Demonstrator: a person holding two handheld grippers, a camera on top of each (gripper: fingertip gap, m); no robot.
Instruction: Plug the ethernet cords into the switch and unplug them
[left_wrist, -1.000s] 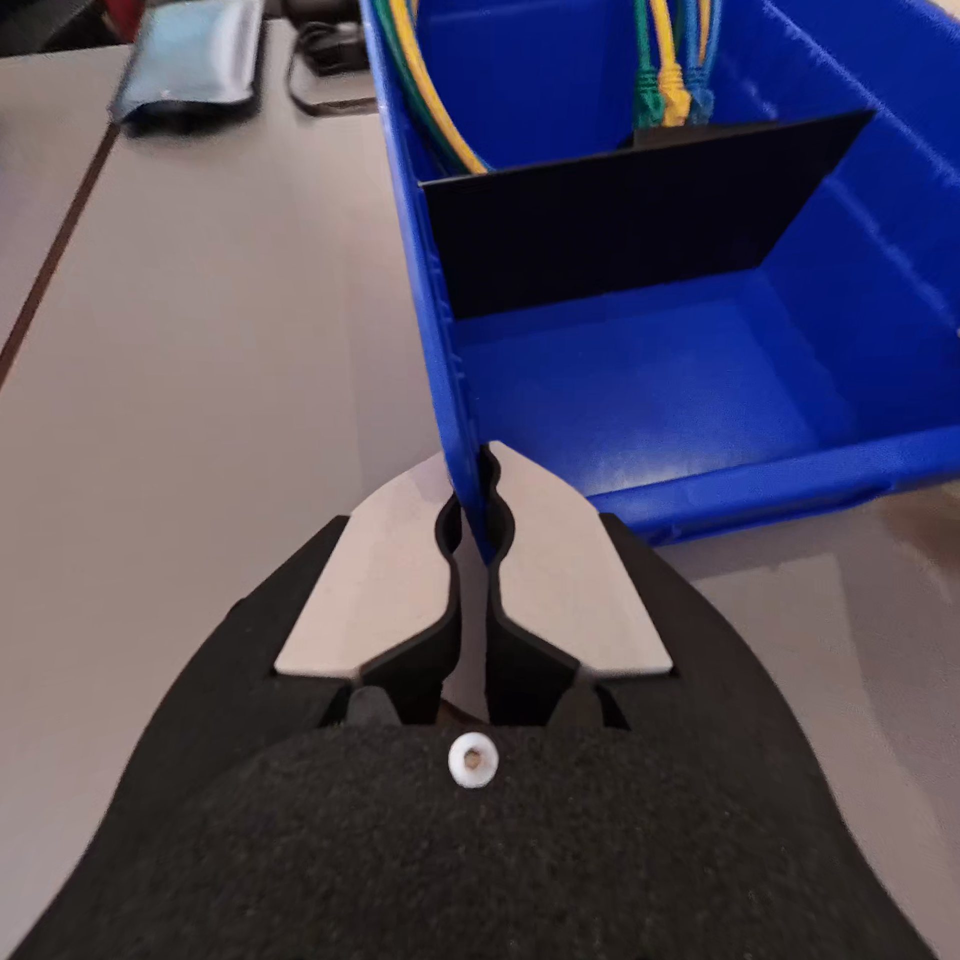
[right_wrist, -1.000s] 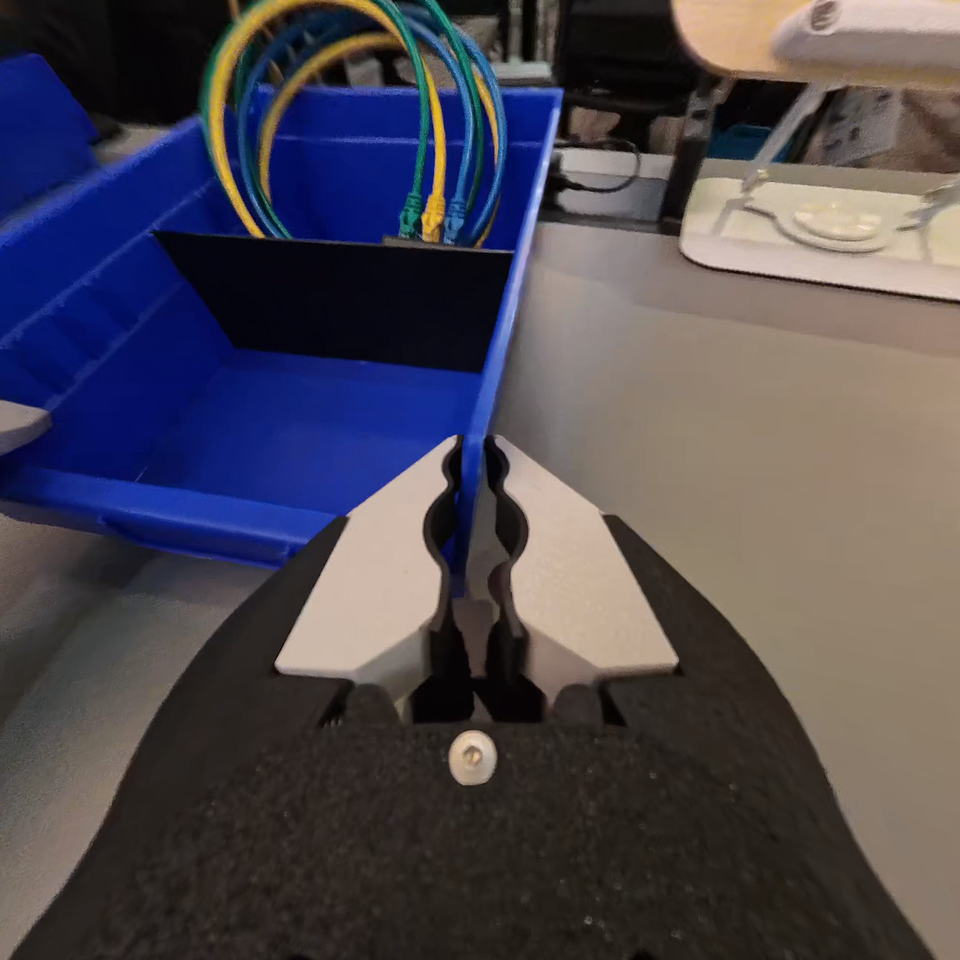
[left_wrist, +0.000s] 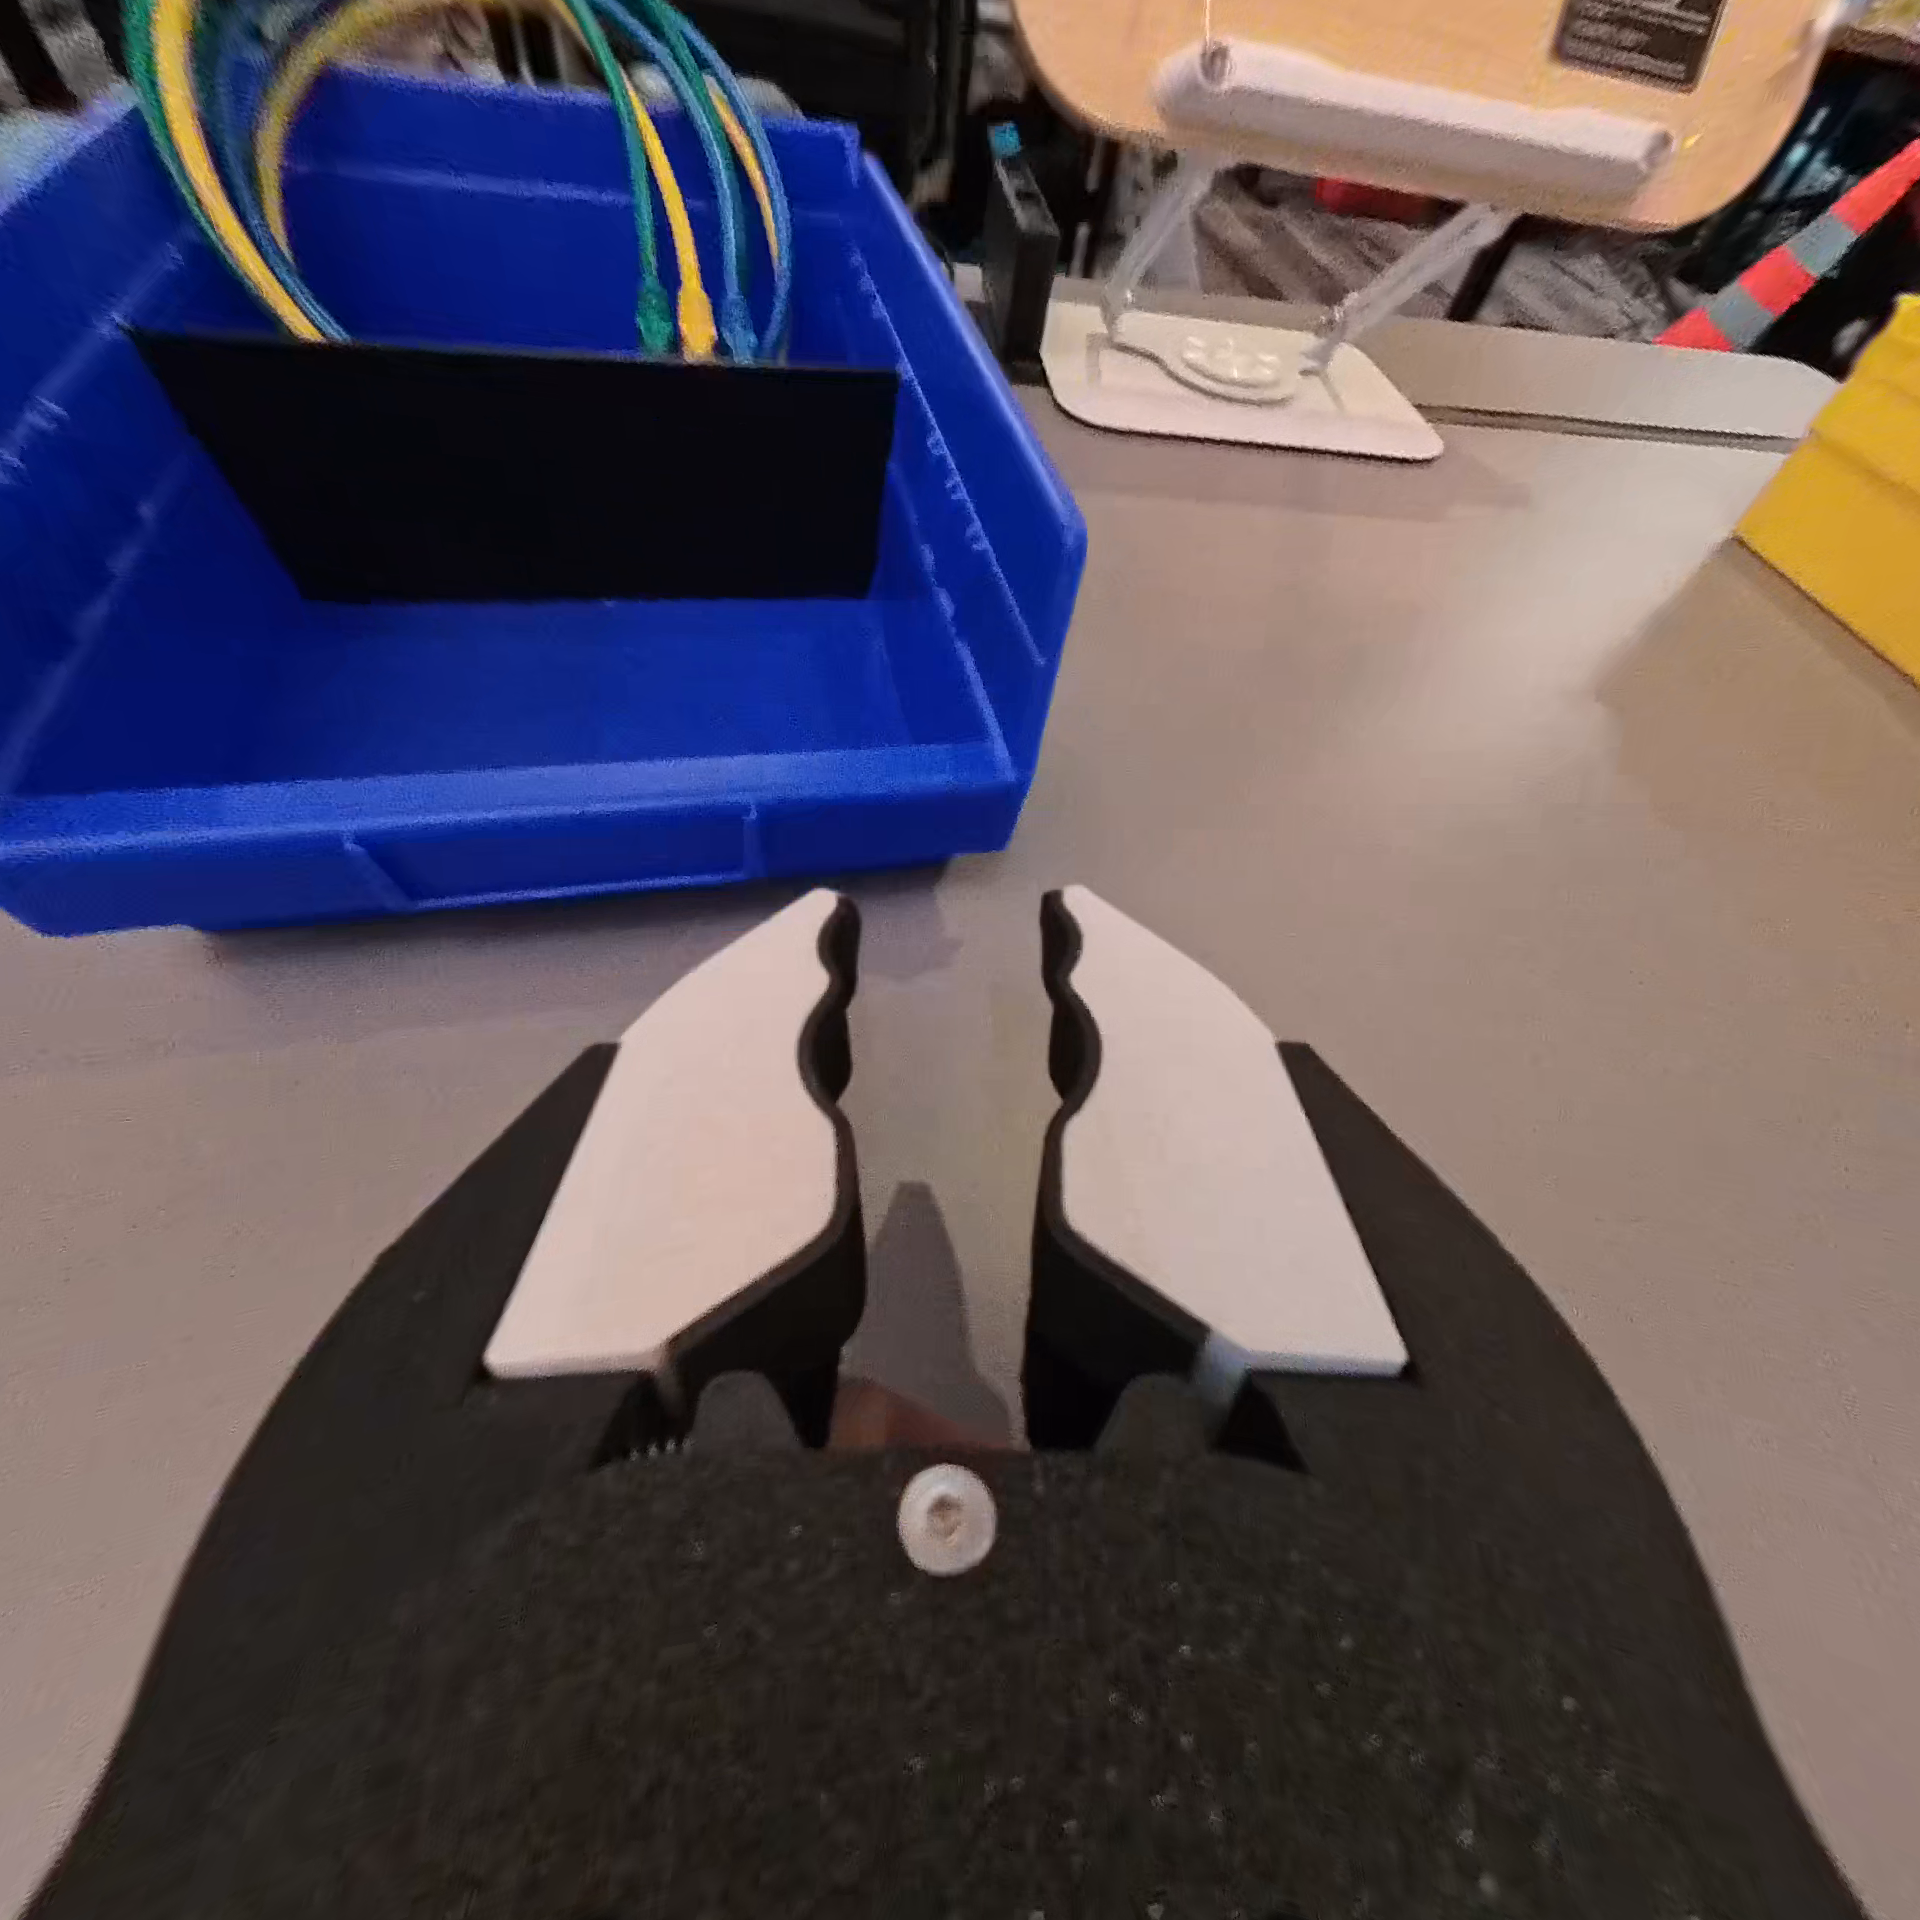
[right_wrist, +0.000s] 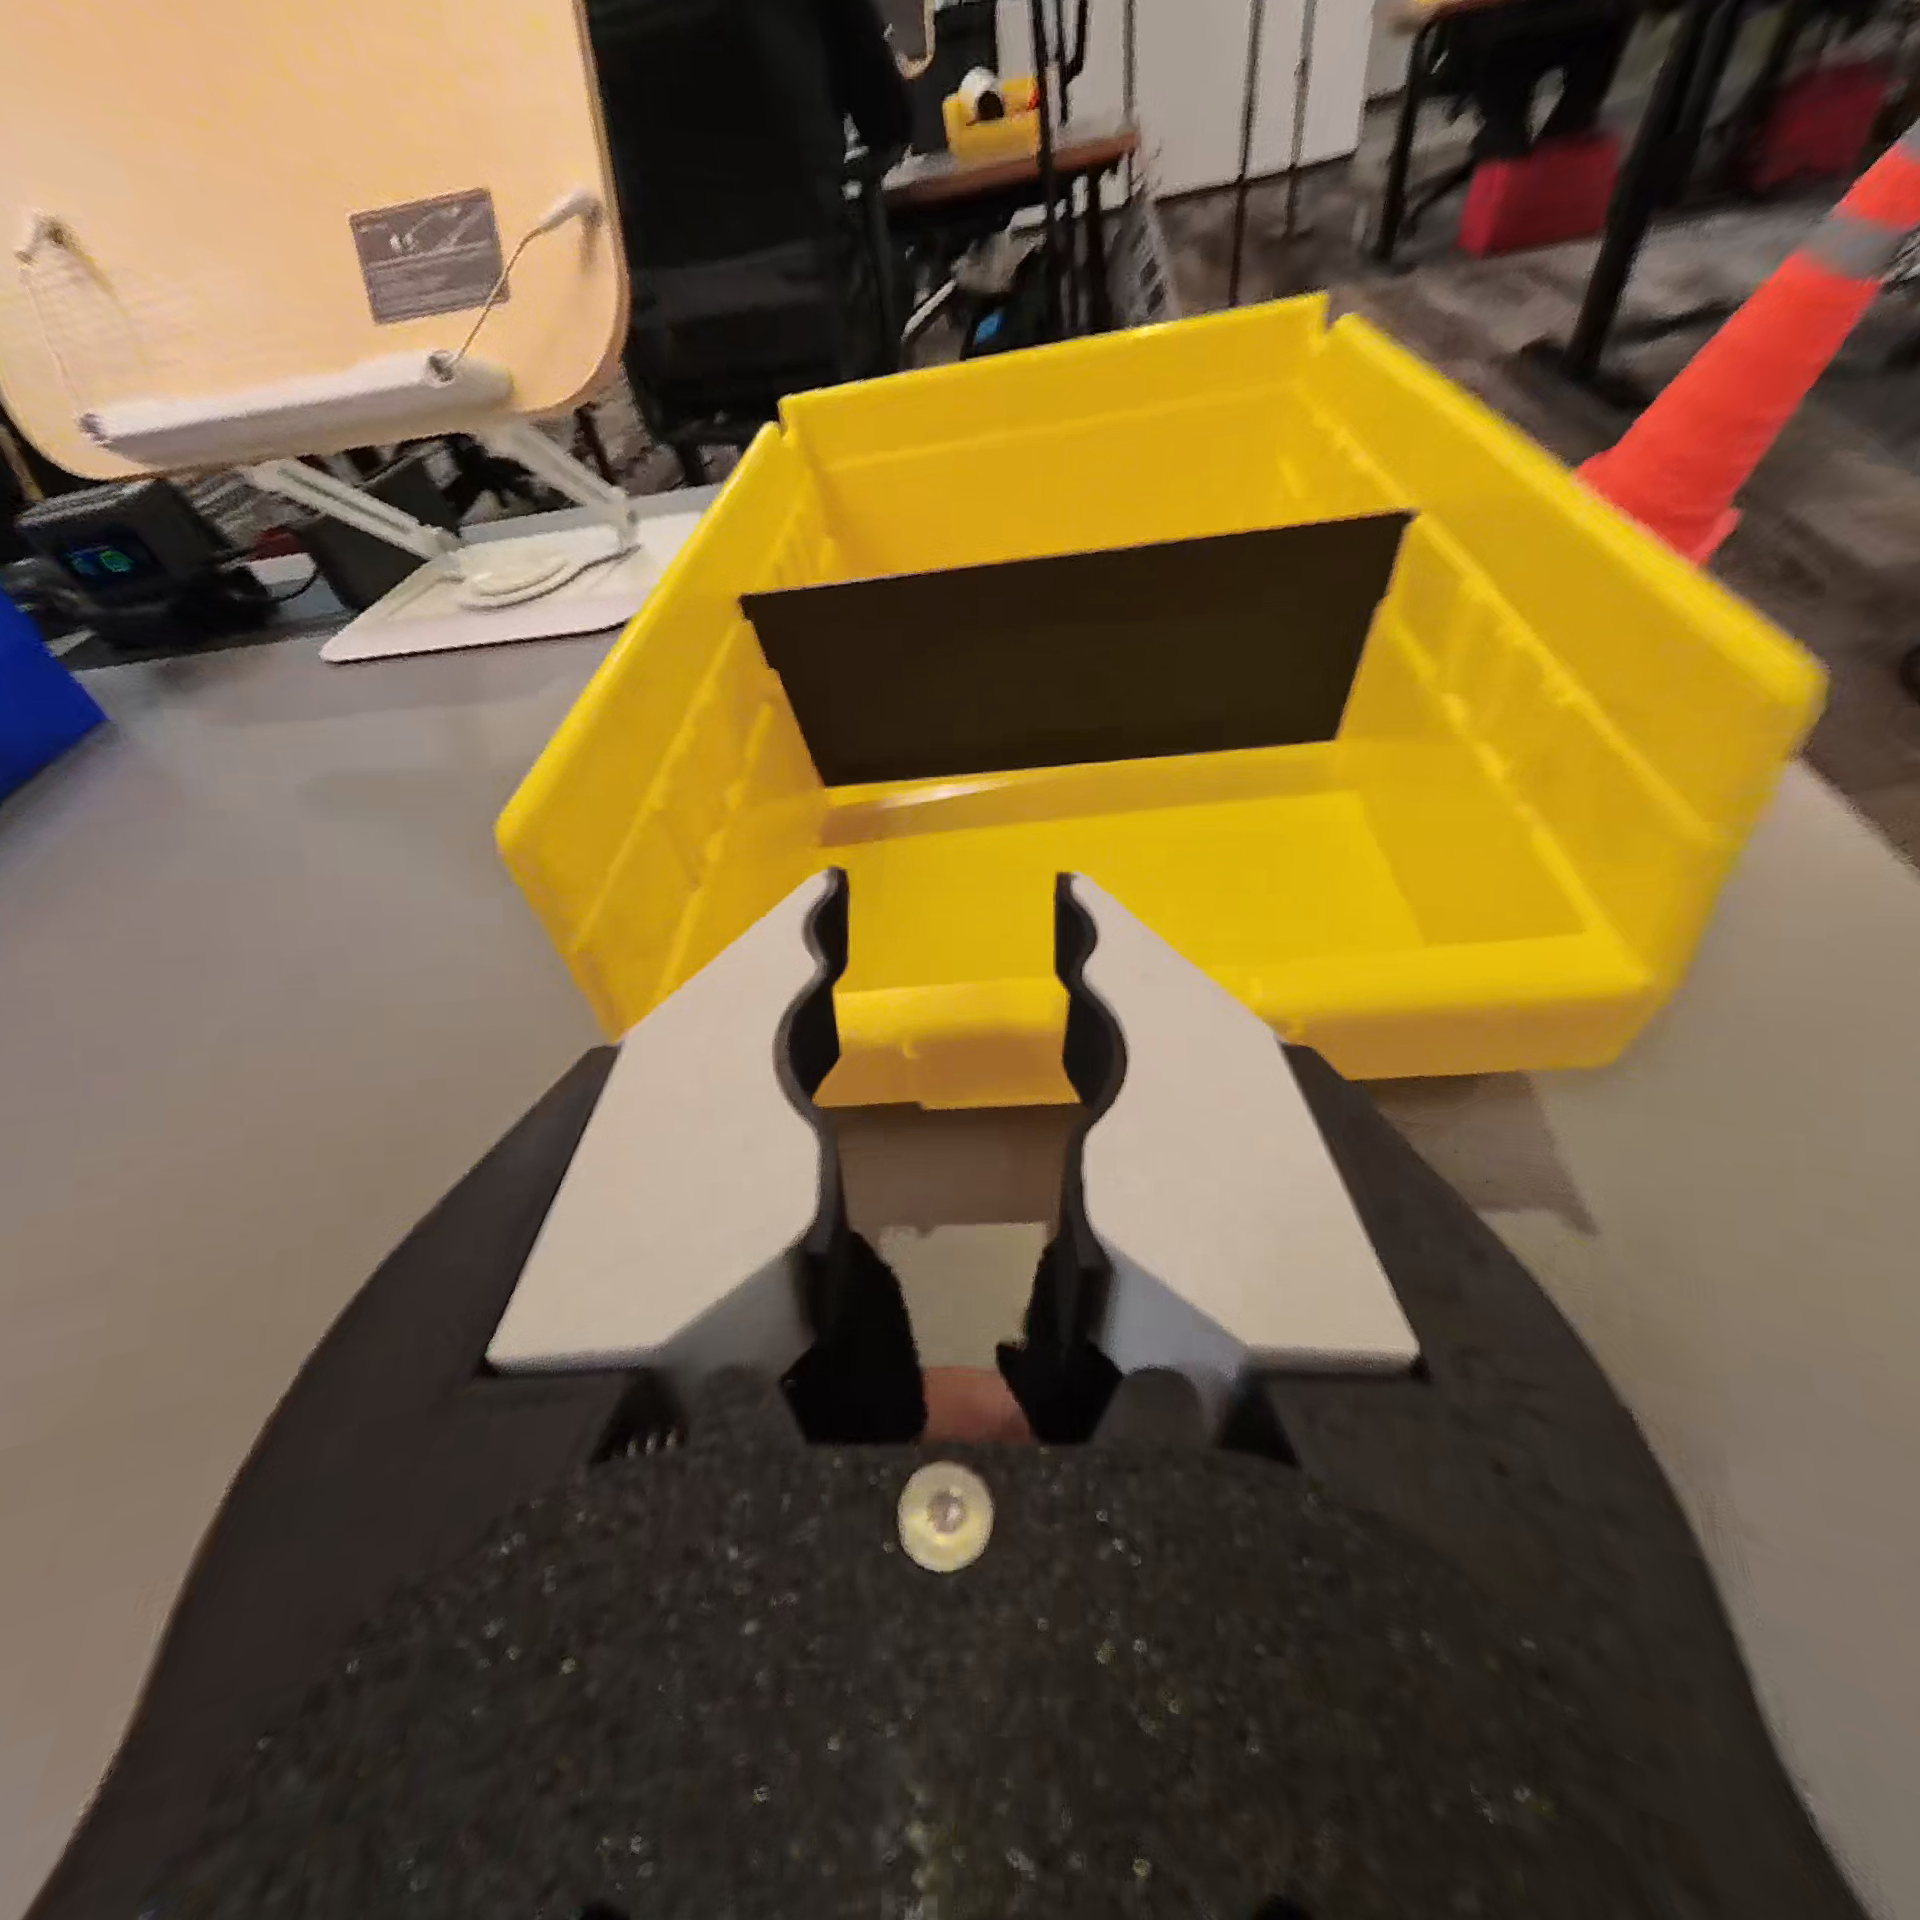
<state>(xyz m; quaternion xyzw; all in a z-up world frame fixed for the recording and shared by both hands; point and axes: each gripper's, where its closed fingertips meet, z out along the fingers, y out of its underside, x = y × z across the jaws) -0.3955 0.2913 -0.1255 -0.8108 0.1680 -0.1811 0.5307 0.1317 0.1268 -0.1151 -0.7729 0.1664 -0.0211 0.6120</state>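
Both grippers stand empty with their jaws parted: our left gripper hovers low over the grey table just off the front right corner of the blue bin, and our right gripper faces the front wall of the yellow bin, whose near compartment looks empty.

We find the ethernet cords arching down into the blue bin's back compartment, behind its black divider; green, yellow and blue plugs hang just above the divider's top edge. We cannot see the switch itself; we judge it sits hidden behind that divider.

To do this step well, we should bring one gripper over the divider from above, pick a single plug, and close on its body rather than on the cord. We keep the neighbouring cords out of the jaws and line the plug up squarely before pressing down.
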